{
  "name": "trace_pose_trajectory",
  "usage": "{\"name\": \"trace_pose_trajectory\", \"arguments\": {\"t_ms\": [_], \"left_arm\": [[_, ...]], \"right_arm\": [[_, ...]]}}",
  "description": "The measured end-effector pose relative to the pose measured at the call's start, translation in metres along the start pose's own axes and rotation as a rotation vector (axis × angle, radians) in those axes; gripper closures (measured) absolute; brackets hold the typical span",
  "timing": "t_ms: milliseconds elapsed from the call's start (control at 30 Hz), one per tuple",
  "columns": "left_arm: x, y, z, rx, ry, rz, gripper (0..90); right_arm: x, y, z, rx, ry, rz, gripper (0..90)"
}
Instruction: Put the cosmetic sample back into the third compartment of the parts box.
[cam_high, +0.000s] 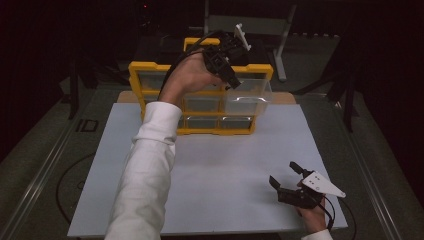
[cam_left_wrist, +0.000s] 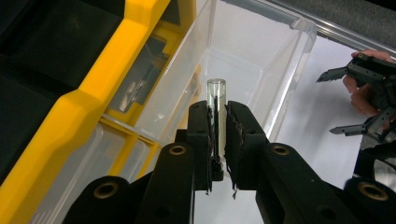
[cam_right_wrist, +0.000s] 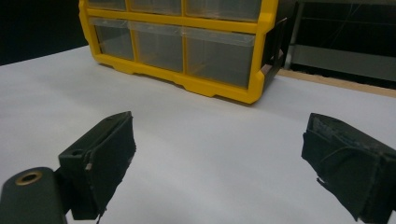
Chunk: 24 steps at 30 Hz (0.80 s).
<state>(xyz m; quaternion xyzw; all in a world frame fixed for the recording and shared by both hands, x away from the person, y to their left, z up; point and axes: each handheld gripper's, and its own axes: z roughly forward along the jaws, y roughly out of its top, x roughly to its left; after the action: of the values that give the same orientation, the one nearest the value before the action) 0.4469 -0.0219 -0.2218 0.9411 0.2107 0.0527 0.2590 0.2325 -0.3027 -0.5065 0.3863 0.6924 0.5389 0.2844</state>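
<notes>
With my left gripper (cam_left_wrist: 218, 122) clamped on the clear cylindrical vial (cam_left_wrist: 216, 100) above the pulled-out transparent plastic drawer (cam_left_wrist: 285, 70), only dropping it remains; my right gripper (cam_right_wrist: 219, 158) gapes empty.

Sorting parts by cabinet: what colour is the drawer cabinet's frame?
Yellow frame, clearest in the right gripper view.

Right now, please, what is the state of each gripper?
Left gripper: closed on a small clear tube, held above the pulled-out clear drawer.
Right gripper: open, holding nothing, over the white table.
</notes>
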Motion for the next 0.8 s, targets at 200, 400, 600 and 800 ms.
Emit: {"name": "trace_pose_trajectory", "arguments": {"t_ms": [200,400,600,800], "left_arm": [[-0.0025,0.0014,0.0037,0.006,0.001,-0.001,80.6],[-0.0040,0.0031,0.0050,-0.003,-0.013,-0.007,80.5],[-0.0037,0.0034,0.0067,-0.032,0.009,-0.042,60.4],[0.0009,-0.0027,0.0066,-0.037,0.026,-0.076,30.1]], "right_arm": [[-0.0001,0.0000,-0.0001,-0.001,0.000,0.000,9.3],[0.0000,0.0001,-0.0002,-0.001,-0.001,0.001,9.3],[-0.0005,0.0002,-0.0007,-0.003,-0.002,0.000,9.3],[-0.0009,0.0003,-0.0013,-0.004,-0.001,0.000,9.3]]}}
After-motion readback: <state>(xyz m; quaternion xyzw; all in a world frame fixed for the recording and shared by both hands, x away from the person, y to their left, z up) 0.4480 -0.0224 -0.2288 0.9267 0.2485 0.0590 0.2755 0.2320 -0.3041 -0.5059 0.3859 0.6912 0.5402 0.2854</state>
